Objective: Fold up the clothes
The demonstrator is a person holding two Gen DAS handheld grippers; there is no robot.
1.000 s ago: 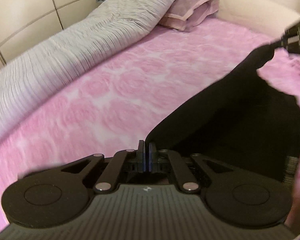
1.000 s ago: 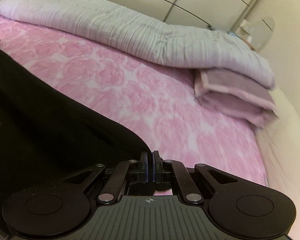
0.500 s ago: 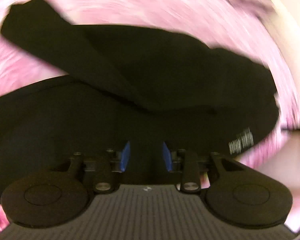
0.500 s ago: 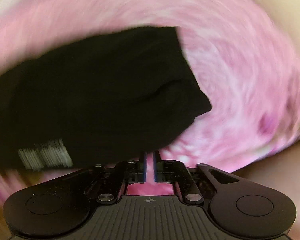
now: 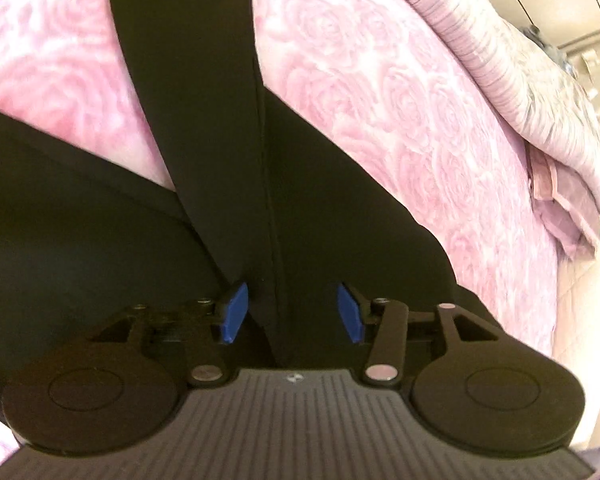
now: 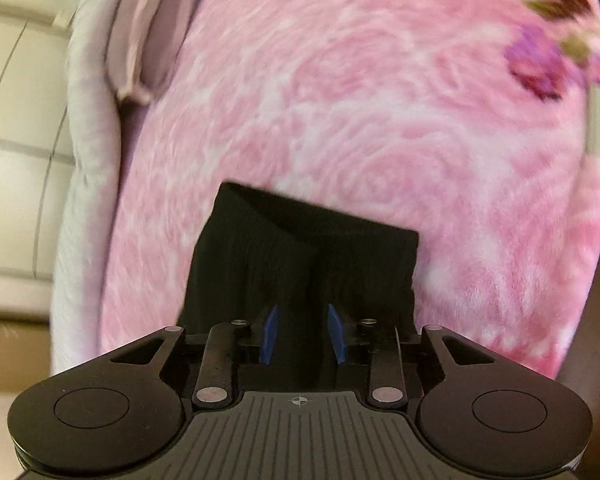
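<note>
A: How does the left hand-held gripper (image 5: 292, 312) stand?
B: Its jaws are opening; the blue pads (image 5: 233, 312) sit apart over the black garment (image 5: 220, 120), not pressing it.
A: And the right hand-held gripper (image 6: 302, 334)?
B: Also opening, with the garment's dark end (image 6: 300, 248) between the pads, none touching.
A: Where does the garment lie?
B: Spread on the pink rose-patterned bed cover (image 5: 380, 100), a folded grey quilt (image 5: 520, 80) beyond.
</note>
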